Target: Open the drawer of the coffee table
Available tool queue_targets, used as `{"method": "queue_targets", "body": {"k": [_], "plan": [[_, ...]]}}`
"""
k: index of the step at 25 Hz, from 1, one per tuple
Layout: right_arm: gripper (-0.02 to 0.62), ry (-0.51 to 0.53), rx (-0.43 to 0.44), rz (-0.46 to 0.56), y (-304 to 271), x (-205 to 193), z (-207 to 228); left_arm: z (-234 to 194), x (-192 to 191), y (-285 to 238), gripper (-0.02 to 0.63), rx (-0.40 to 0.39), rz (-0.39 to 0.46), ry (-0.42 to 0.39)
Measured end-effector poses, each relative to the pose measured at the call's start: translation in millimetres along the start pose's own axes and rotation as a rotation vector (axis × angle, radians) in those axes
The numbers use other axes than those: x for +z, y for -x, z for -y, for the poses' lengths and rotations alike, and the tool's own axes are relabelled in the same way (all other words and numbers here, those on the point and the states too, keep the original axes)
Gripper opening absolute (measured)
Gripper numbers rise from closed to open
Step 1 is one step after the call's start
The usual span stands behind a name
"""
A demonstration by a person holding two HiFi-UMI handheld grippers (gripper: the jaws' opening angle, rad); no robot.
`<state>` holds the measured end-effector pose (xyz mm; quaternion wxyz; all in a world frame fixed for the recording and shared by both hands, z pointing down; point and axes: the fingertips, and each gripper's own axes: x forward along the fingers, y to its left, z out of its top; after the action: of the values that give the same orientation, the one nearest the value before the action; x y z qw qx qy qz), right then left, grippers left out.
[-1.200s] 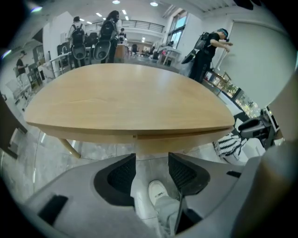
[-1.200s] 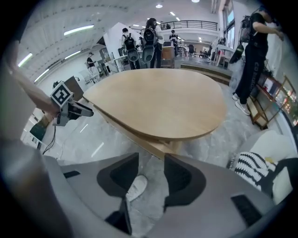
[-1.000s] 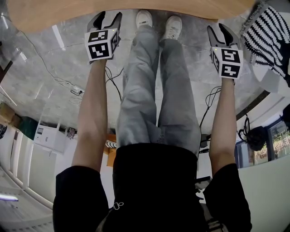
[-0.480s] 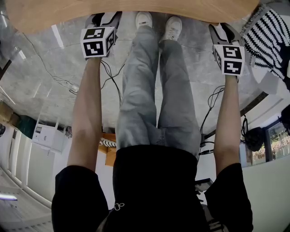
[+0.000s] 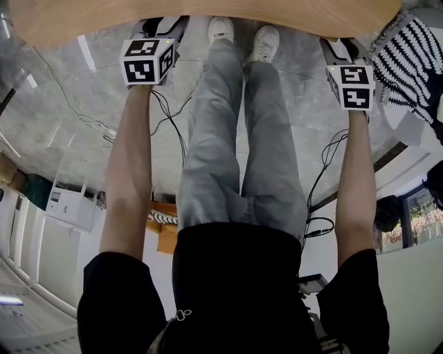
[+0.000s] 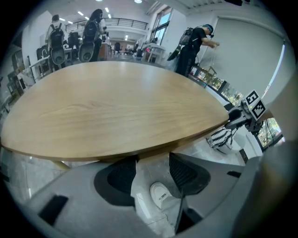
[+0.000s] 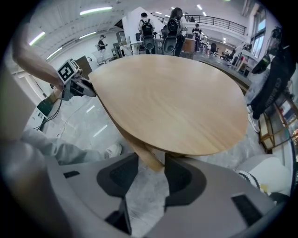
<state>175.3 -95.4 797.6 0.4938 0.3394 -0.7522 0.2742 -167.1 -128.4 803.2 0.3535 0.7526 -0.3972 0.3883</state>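
Counter (image 5: 208,17): oval wooden top, bare, lying across the upper edge of the head view. The drawer cannot be made out in any view.

Left gripper (image 5: 160,26): held at the counter's near edge, just below the rim; contact cannot be told. Jaws released and well apart – between them only grey floor (image 6: 153,162) and a white shoe (image 6: 160,194).

Right gripper (image 5: 340,45): at the same edge, well apart from the left, the person's legs between them. Jaws released, grasping nothing – a slanted wooden leg (image 7: 149,155) of the counter shows beyond the gap.

A striped object (image 5: 408,55) stands near the right gripper.
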Motion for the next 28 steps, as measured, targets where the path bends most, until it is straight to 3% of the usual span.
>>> {"method": "queue_targets", "body": {"k": [7,15,28], "plan": [[0.15,0.011,-0.036,-0.038,0,-1,1,-1,0,0,0.207,0.006,-0.007,0.002],[0.13,0.115,-0.043,-0.104,4,-5,-3,1,-2,6,0.199,0.011,-0.028,-0.006],[0.12,0.203,0.029,-0.185,16,-48,-49,21,-59,29,0.192,-0.006,-0.122,-0.014]]}}
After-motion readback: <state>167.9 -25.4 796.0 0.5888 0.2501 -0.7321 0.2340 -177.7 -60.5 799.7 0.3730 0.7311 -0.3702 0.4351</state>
